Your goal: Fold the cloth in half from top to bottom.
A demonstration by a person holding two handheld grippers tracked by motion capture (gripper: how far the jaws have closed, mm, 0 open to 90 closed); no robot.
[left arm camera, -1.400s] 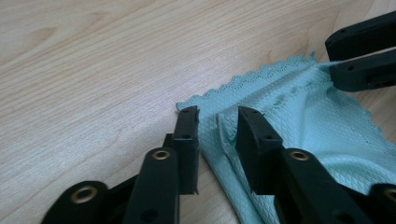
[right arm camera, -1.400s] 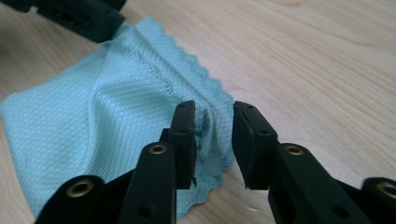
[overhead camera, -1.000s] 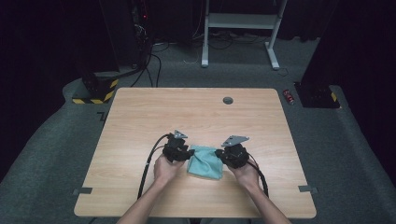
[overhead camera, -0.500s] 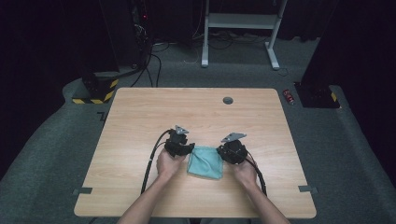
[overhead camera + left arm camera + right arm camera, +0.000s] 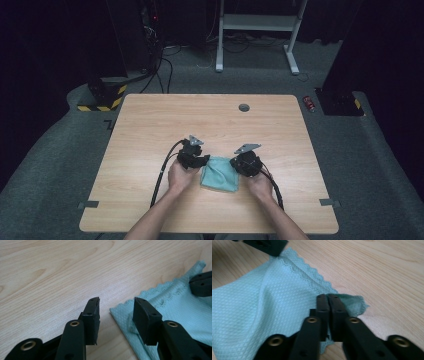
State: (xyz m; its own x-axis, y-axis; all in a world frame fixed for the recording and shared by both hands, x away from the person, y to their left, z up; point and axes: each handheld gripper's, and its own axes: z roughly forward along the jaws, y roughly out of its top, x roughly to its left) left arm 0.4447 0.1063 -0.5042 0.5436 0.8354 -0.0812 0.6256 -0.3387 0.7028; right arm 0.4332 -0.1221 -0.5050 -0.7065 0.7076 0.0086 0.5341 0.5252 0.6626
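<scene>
Right gripper (image 5: 328,302) is pinching the cloth (image 5: 262,307) corner, center frame – jaws just closing tight. Left gripper (image 5: 116,306) is sitting half open, opening more – cloth edge between, pads not squeezing.

The pale wooden desk (image 5: 210,125) is evenly lit from above while the room beyond lies dark. Both gripper views are soft, blurring nearest the lens.

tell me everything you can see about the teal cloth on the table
The teal cloth with a diamond-weave texture and scalloped lace edging lies mostly flat, folded, on the light wooden table, near its front edge, between both hands. The right gripper is shut on one corner, which puckers beyond the fingers. The left gripper straddles another corner, one of its open fingers over the fabric.
</scene>
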